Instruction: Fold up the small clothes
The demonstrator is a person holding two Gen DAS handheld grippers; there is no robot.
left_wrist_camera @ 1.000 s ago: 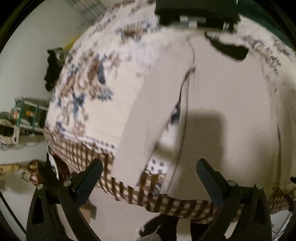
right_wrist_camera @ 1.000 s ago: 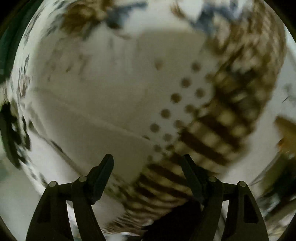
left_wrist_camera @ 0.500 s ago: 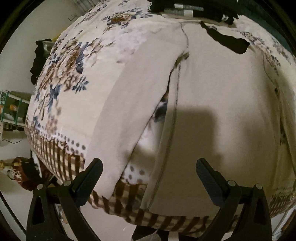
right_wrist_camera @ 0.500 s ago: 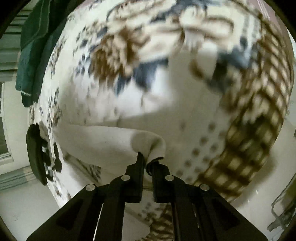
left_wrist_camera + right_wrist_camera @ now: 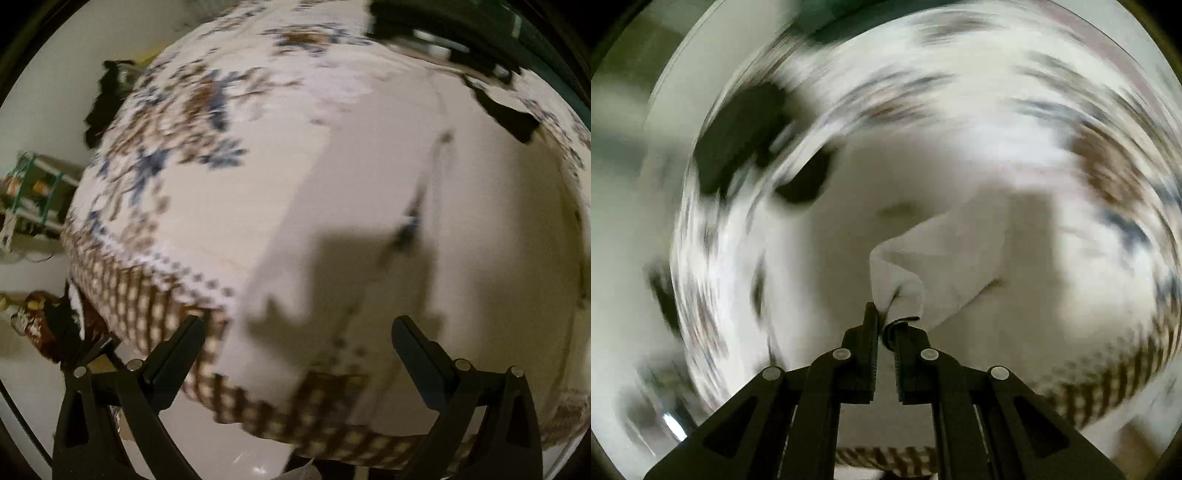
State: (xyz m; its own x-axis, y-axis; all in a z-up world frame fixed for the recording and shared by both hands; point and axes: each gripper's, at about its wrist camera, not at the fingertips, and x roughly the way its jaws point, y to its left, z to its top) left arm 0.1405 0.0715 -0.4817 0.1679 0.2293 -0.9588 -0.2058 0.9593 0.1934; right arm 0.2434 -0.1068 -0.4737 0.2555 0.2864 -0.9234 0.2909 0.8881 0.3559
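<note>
A cream garment [image 5: 388,236] lies spread on a floral, check-bordered bedspread [image 5: 177,206]. The left gripper [image 5: 297,343] hovers above it, its fingers wide apart and empty. The right gripper [image 5: 885,325] has its fingers clamped together on a bunched fold of the cream garment [image 5: 945,266]; this view is heavily blurred.
</note>
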